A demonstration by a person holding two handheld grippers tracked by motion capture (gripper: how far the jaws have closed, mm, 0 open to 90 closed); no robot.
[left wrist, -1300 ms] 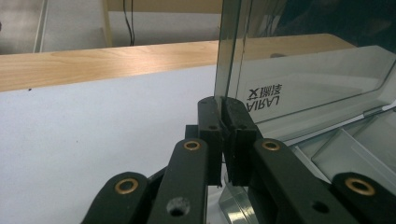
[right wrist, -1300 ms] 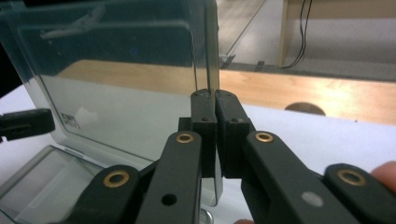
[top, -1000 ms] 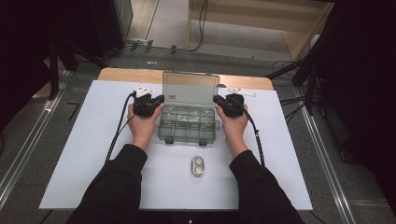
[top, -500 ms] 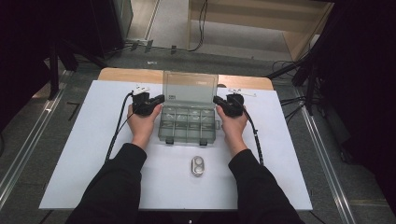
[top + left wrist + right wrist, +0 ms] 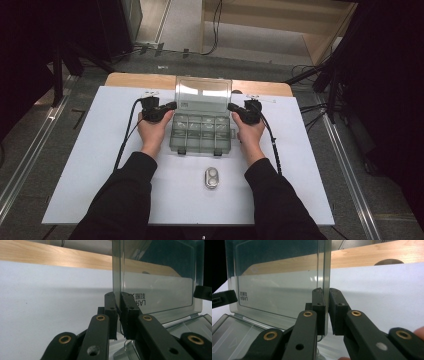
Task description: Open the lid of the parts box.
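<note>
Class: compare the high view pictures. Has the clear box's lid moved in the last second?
No. The lid stands upright as before, its top edge level with the wooden strip, both grippers clamped on its side edges.

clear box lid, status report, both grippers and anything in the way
Left gripper and right gripper each shut on a side edge of the lid. Lid upright, box open. Small metal case near the person, clear of the work.

Upright clear smoky plastic lid point(image 5: 160, 287) of the compartment box, small black print at its lower corner, seen mirrored from behind, Latin letters roughly "LAR…" beside unreadable characters, too blurred in right gripper view point(image 5: 274, 285)
</note>
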